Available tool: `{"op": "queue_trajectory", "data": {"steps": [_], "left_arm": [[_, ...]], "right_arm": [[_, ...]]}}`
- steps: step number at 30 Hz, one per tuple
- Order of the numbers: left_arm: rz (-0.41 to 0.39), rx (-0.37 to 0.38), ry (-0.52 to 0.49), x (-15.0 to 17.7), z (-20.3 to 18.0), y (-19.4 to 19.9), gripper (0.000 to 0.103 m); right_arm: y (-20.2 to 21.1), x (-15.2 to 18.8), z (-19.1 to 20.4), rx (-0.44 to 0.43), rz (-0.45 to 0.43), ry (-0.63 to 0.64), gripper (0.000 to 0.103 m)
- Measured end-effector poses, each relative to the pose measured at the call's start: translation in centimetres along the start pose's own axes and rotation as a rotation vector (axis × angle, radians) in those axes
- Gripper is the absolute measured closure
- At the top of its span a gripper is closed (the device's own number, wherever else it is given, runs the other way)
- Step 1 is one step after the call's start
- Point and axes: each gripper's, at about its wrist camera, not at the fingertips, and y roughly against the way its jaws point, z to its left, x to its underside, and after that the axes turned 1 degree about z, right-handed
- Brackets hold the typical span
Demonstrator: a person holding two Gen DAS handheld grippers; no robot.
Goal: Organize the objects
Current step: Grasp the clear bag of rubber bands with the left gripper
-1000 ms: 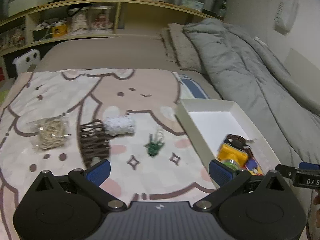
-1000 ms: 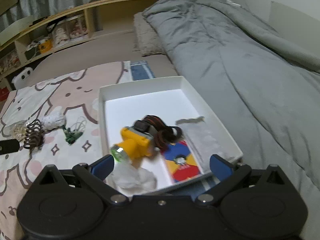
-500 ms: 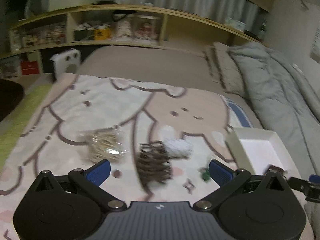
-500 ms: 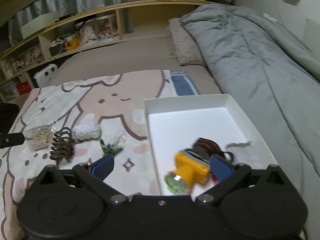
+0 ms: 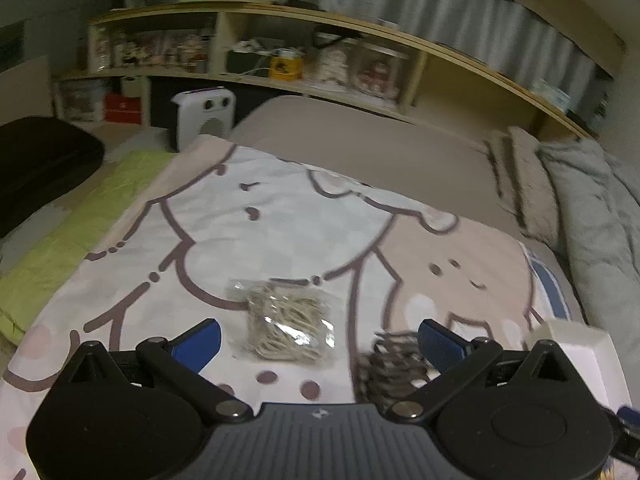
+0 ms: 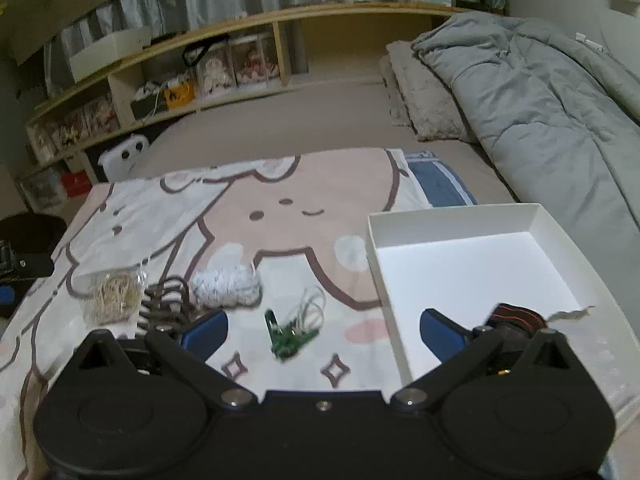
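My left gripper [image 5: 320, 338] is open and empty, just above a clear bag of tan rubber bands [image 5: 290, 330] lying between its fingers. A brown coiled hair tie [image 5: 386, 364] lies by its right finger. My right gripper [image 6: 324, 330] is open and empty over a small green circuit board with wires [image 6: 294, 330]. In the right wrist view the bag [image 6: 114, 294], the brown coil [image 6: 164, 304] and a white fluffy bundle [image 6: 226, 286] lie in a row. The white box [image 6: 472, 256] on the right holds a brown-strapped item [image 6: 518, 318], partly hidden.
Everything lies on a cartoon-print blanket [image 6: 288, 200] on a bed. A grey duvet [image 6: 552, 92] and pillow [image 6: 428, 100] are on the right. A wooden shelf [image 5: 320, 60] full of items runs behind. A white heater [image 5: 204, 116] and a black case [image 5: 36, 160] stand at left.
Both grippers swung left. The left view left the white box and now centres on the rubber band bag. The right view left the box and now centres on the green circuit board.
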Motion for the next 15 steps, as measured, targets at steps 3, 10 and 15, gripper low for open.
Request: {"op": "queue_trajectory", "data": {"steps": [3, 10, 15], "left_arm": [[-0.017, -0.008, 0.036, -0.2, 1.0, -1.3, 0.0], [-0.065, -0.012, 0.097, 0.0, 2.2, -4.1, 0.001], [-0.023, -0.03, 0.08, 0.5, 2.1, -7.0, 0.001]], "right_arm": [[-1.3, 0.3, 0.3, -0.009, -0.028, -0.004, 0.0], [-4.0, 1.5, 1.1, -0.028, -0.109, -0.023, 0.0], [-5.7, 2.7, 1.1, -0.039, -0.116, -0.063, 0.0]]}}
